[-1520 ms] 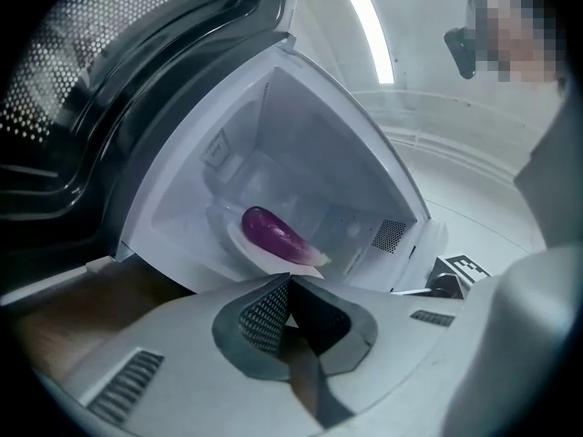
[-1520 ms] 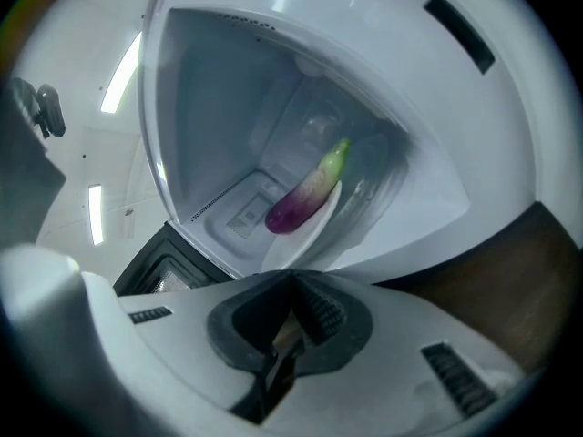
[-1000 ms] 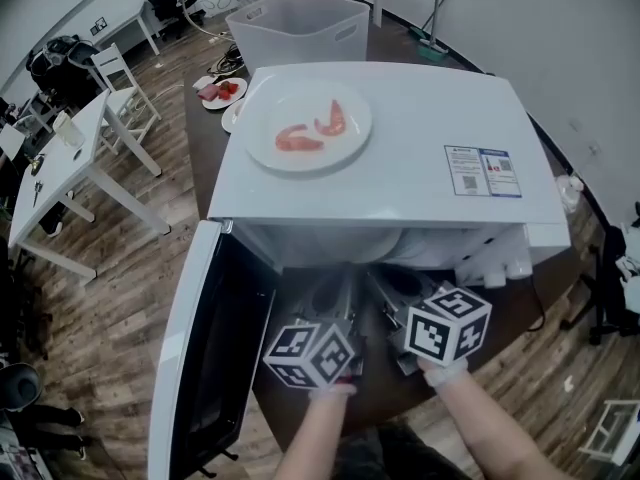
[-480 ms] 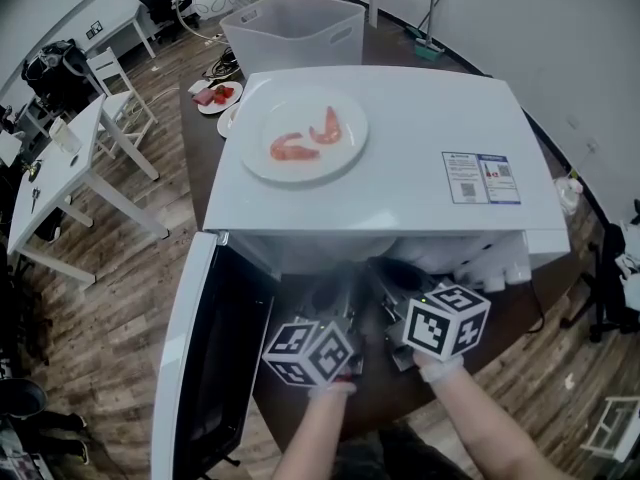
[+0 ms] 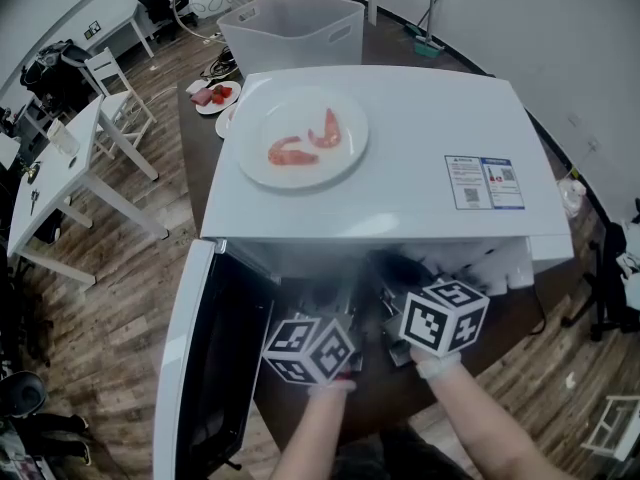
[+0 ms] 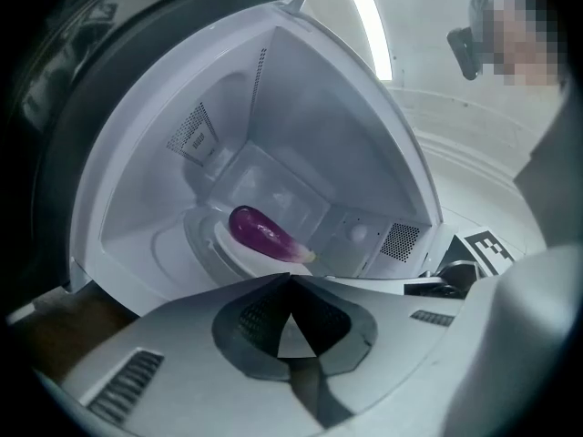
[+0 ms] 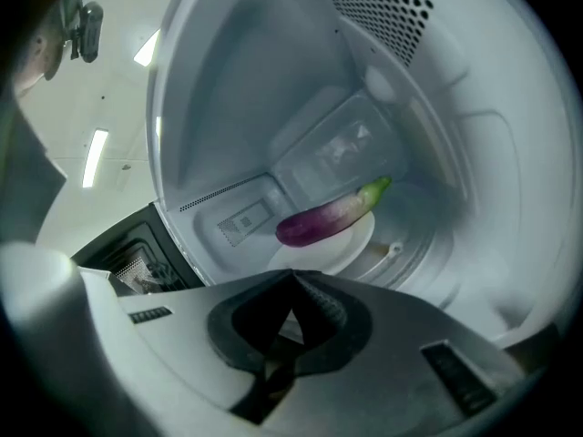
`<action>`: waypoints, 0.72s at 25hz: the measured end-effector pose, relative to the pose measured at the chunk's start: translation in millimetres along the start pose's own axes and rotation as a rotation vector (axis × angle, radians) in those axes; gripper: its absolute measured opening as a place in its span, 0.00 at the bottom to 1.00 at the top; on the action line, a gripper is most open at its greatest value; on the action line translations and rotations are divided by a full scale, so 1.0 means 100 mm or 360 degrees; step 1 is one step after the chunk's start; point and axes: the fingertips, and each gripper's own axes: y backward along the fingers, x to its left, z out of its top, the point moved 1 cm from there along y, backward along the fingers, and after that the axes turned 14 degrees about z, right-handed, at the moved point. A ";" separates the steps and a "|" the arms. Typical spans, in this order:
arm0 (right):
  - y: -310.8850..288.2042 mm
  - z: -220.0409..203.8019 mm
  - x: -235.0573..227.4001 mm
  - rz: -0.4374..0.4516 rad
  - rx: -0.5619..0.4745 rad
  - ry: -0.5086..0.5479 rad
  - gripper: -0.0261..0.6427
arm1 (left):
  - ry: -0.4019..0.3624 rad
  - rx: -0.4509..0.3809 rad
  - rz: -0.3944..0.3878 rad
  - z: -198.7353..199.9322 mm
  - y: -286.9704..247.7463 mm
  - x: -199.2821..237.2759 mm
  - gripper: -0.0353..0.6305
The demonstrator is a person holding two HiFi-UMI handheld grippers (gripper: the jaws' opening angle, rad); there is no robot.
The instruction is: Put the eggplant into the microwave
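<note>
Head view shows microwave door (image 5: 205, 368) standing wide open.

1. The microwave (image 5: 400, 138) stands on a table (image 5: 505, 353), with its door (image 5: 190, 368) swung open to the left.
2. On its top, toward the left, sits a plate (image 5: 345, 163) bearing two shrimps (image 5: 290, 151).
3. A bin (image 5: 295, 28) stands behind it.
4. Inside, the eggplant (image 6: 262, 234) lies on a dish (image 7: 351, 242).
5. The left gripper (image 6: 290, 279) and right gripper (image 7: 293, 276) sit side by side before the opening.
</note>
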 end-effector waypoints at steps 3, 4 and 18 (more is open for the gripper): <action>-0.02 0.03 0.00 -0.0001 -0.0006 -0.0002 0.05 | -0.0001 -0.0005 -0.0003 0.03 -0.02 -0.01 0.07; -0.02 0.04 0.00 0.0001 -0.0005 -0.0002 0.05 | -0.0003 -0.0005 -0.0004 0.04 -0.03 -0.01 0.07; 0.05 0.02 0.06 0.0040 0.0010 0.0060 0.05 | -0.0089 -0.0050 0.0024 0.08 0.02 -0.07 0.07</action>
